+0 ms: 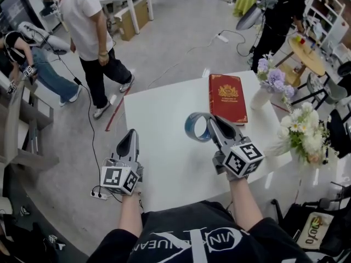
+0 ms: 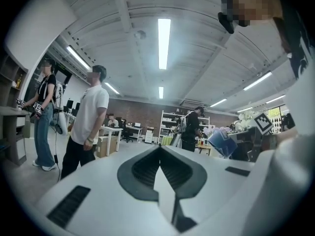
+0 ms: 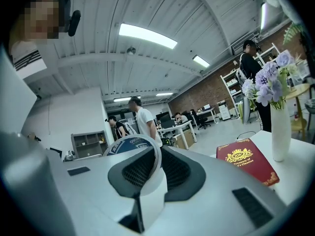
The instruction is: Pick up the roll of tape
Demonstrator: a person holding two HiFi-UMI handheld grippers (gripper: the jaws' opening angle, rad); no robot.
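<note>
The right tongs (image 1: 213, 122) are clenched on the roll of tape (image 1: 197, 127), a thin blue-and-white ring with a wide hollow middle, held upright above the middle of the smooth white counter (image 1: 164, 147). The left tongs (image 1: 131, 135) are closed on nothing at the counter's left edge. A glossy red book (image 1: 227, 97) lies flat at the far edge.

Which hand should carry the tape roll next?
Right. The right tool clamps the roll of tape above the white table. The left tool is shut, empty, by the table's left edge.
</note>
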